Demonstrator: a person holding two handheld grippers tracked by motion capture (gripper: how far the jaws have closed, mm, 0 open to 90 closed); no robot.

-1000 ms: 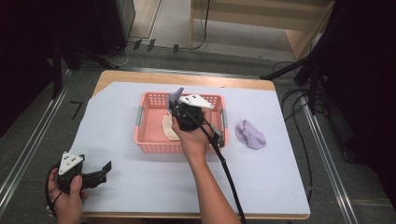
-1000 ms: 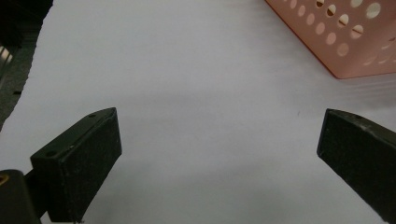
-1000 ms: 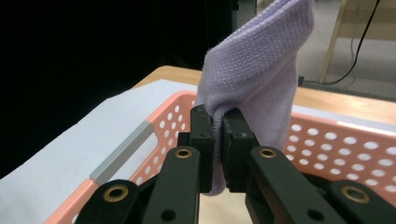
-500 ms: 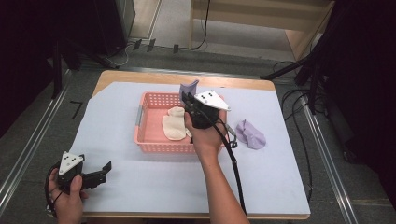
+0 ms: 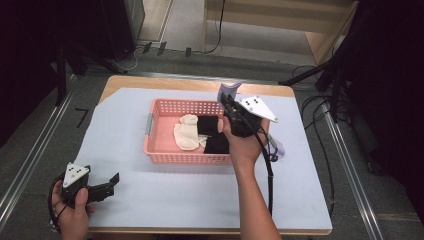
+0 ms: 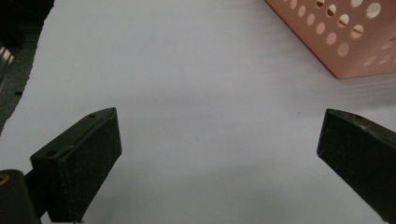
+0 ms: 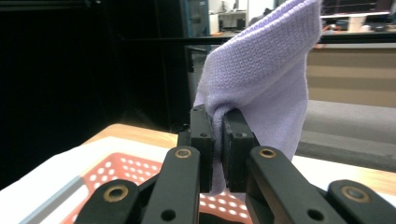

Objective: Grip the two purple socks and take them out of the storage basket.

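Pinching a lilac sock [image 7: 261, 70], right gripper [image 5: 227, 102] hangs over the basket [image 5: 165, 155]; left gripper [image 6: 219, 154] jaws apart.

overhead plus two close claw-mounted views, basket [image 5: 165, 150] shared

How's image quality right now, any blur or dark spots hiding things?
High view: table evenly lit, surroundings dark, black cloth in the basket shows no detail. Left gripper view: tongs soft, white sheet plain. Right gripper view: purple sock weave sharp, room behind blurred, dark at left.
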